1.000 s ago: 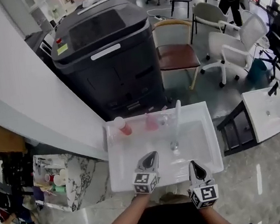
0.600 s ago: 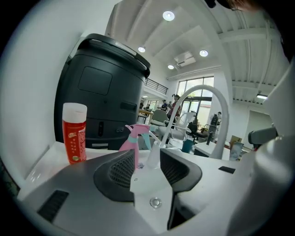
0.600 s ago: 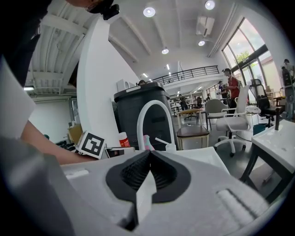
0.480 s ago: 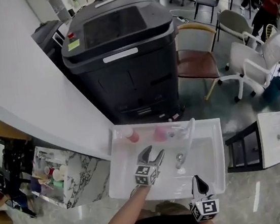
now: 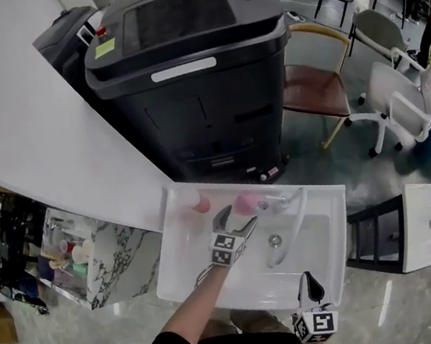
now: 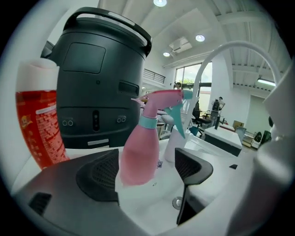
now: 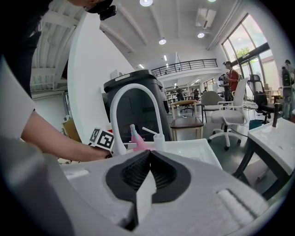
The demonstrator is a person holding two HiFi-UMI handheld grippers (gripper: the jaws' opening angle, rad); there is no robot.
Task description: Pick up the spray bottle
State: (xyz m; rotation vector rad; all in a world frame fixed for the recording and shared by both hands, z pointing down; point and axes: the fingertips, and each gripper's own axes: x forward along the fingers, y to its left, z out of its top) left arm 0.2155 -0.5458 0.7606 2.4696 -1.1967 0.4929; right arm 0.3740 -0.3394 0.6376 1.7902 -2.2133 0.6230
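A pink spray bottle [image 5: 245,203] [image 6: 140,147] with a teal trigger stands upright on the back ledge of the white sink [image 5: 214,281]. My left gripper [image 5: 237,218] [image 6: 147,161] reaches over the basin to it. Its jaws have just been opening and now stand wide, with the bottle's body in the gap or just beyond it. The pads do not press on the bottle. My right gripper [image 5: 310,282] [image 7: 148,159] is shut and empty above the sink's near rim. From the right gripper view the pink bottle [image 7: 137,140] shows behind the faucet arch.
A red bottle with a white cap [image 5: 200,202] [image 6: 39,124] stands left of the spray bottle, a small white pump bottle [image 5: 270,201] [image 6: 173,143] to its right. The curved white faucet [image 5: 296,216] [image 6: 230,50] arches over the drain [image 5: 275,240]. A big dark machine [image 5: 186,69] stands behind the sink.
My left gripper moved forward across the basin from the near rim to the pink bottle and went from shut to wide open. The right gripper stayed shut at the near rim.
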